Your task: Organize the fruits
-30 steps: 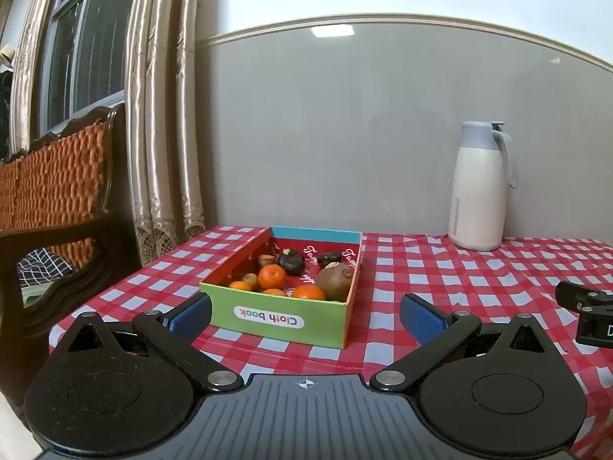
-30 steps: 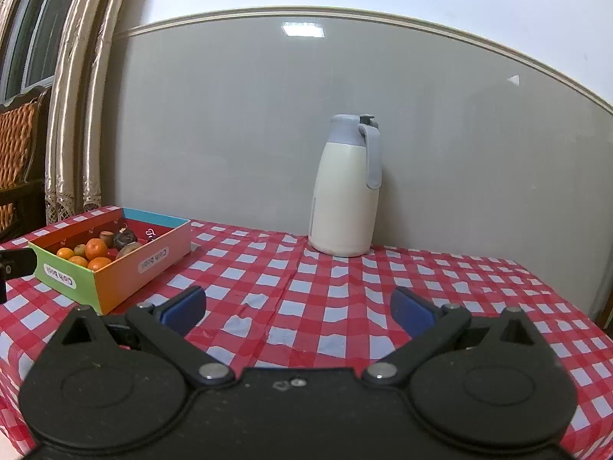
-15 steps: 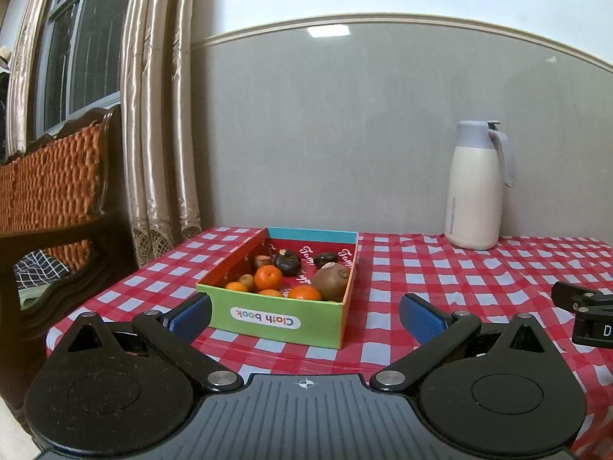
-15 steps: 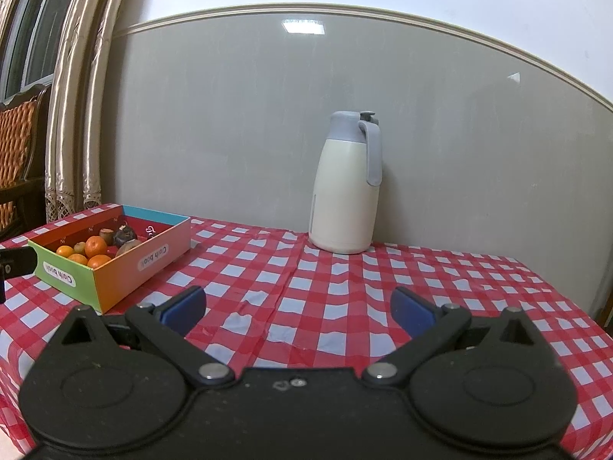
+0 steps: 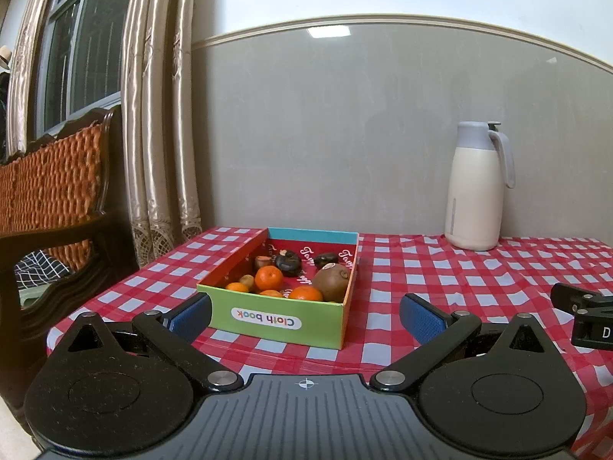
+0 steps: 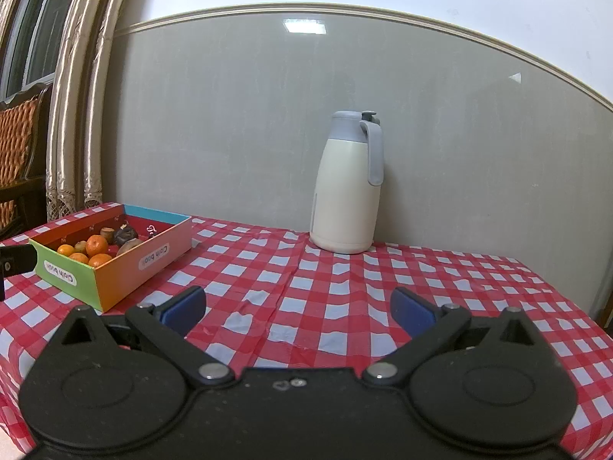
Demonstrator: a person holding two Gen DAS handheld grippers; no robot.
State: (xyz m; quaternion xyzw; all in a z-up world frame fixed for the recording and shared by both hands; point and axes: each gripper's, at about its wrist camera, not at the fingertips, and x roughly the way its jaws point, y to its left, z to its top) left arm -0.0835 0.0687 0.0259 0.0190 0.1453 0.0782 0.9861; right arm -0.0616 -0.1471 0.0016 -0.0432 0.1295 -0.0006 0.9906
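Checked tablecloth [image 5: 440,280], grey wall [image 5: 345,134], curtains [image 5: 157,115]

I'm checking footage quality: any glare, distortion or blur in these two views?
Left wrist view: ceiling-light glare on the wall, fisheye bends the moulding, fruit box sharp. Right wrist view: same glare, curved moulding, jug crisp, no motion blur.

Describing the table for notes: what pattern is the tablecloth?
Red-and-white checks on the tablecloth, clearest in the right wrist view.
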